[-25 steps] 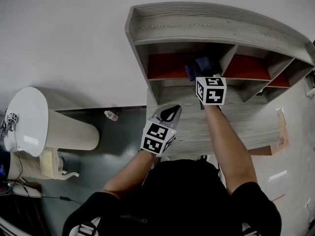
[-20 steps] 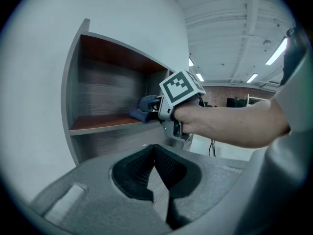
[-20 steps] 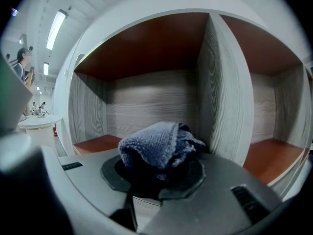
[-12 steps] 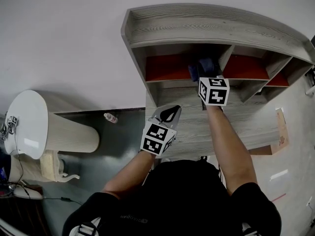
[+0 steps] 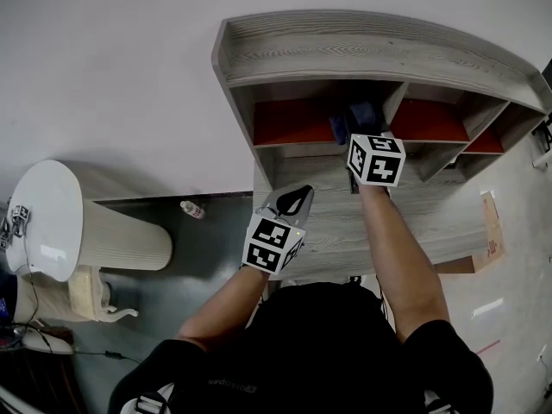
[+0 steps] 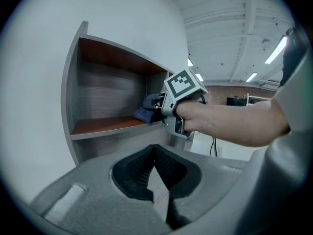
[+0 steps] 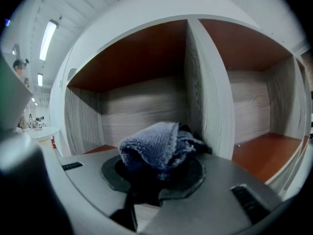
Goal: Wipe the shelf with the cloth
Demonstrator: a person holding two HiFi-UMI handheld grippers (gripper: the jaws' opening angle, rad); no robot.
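The grey wooden shelf (image 5: 362, 50) has compartments with red-brown floors (image 5: 289, 121). A crumpled blue cloth (image 7: 157, 147) is clamped in my right gripper (image 7: 156, 169), which is shut on it. The cloth (image 5: 356, 119) rests on the left compartment's floor, close against the upright divider (image 7: 203, 92). The left gripper view shows the cloth (image 6: 146, 112) at that compartment's front right. My left gripper (image 5: 296, 200) is shut with nothing in it and hovers over the lower grey board (image 5: 345, 222), below and left of the right one. Its jaws (image 6: 155, 150) meet at the tips.
More compartments (image 5: 427, 119) lie right of the divider. A white round table (image 5: 47, 214) stands at the far left. A small bottle (image 5: 191, 209) lies on the dark floor. A cardboard piece (image 5: 492, 231) sits at the right, beside the shelf.
My right gripper has slid the cloth a little to the right, toward the divider. The left gripper has barely moved.
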